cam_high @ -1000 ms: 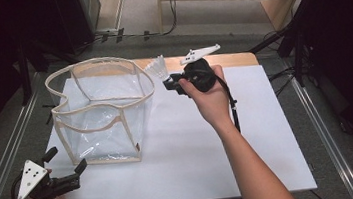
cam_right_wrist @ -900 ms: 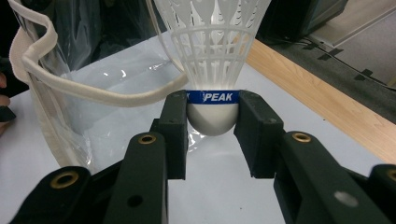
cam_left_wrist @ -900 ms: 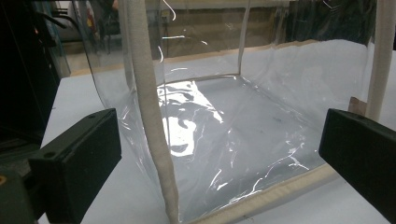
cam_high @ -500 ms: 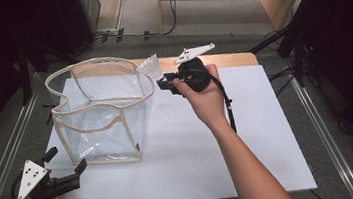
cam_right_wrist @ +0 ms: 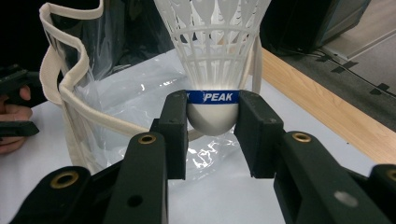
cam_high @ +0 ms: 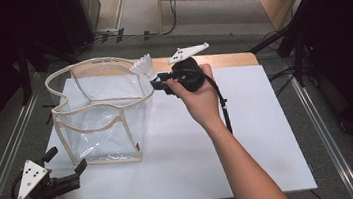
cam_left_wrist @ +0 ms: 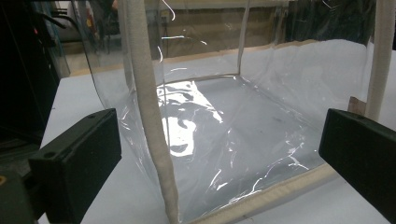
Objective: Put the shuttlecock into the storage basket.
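A white plastic shuttlecock [cam_right_wrist: 212, 70] with a blue band is clamped by its round cork base between the jaws of my right gripper [cam_right_wrist: 212, 123]. In the high view that gripper [cam_high: 159, 85] holds the shuttlecock [cam_high: 143, 67] at the far right rim of a clear plastic bag [cam_high: 98, 113] with cream trim, which stands open on the white table [cam_high: 249, 136]. My left gripper [cam_high: 65, 168] rests low at the table's near left corner, jaws wide apart. The left gripper view has the bag [cam_left_wrist: 224, 130] close ahead, between the open jaws but not touched.
A wooden strip [cam_high: 230, 59] runs along the table's far edge. Metal rails [cam_high: 329, 132] flank the table on both sides. A black cable [cam_high: 223, 106] trails from my right gripper along the forearm. Dark stands and floor surround the table.
My right gripper has carried the shuttlecock a little to the left, up to the bag's far right rim. The left gripper and the bag have kept still.
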Demonstrator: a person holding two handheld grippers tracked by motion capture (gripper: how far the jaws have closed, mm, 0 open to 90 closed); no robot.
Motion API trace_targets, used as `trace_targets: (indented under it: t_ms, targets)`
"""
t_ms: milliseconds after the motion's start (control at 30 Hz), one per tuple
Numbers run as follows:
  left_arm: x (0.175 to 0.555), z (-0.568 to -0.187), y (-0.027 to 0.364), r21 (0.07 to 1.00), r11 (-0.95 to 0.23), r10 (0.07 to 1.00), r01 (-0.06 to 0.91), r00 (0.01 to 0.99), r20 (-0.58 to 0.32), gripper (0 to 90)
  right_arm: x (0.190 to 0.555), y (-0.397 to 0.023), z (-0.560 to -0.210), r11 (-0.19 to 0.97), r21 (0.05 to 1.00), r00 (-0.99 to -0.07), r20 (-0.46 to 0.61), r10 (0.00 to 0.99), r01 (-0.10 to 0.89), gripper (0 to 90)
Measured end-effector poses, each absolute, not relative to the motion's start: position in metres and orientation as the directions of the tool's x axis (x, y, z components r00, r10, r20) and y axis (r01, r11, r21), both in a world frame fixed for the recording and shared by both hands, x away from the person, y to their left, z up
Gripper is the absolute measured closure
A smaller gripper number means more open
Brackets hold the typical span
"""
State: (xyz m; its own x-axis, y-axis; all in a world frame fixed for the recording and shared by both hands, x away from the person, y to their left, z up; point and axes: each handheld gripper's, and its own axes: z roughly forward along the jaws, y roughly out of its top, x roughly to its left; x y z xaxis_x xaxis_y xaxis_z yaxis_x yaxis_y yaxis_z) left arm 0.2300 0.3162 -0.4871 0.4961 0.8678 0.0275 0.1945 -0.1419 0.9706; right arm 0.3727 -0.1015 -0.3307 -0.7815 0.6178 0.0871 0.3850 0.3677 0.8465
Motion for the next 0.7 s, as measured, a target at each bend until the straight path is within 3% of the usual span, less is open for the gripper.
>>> trace_targets:
  t_ms: [700]
  targets:
    - [0.230,-0.487,0.316,0.971,-0.141,0.867,0.194,0.497,0.026,0.0,0.375,-0.081,-0.333,0.375,0.846,-0.802,0.097,0.590,0.378,63.3]
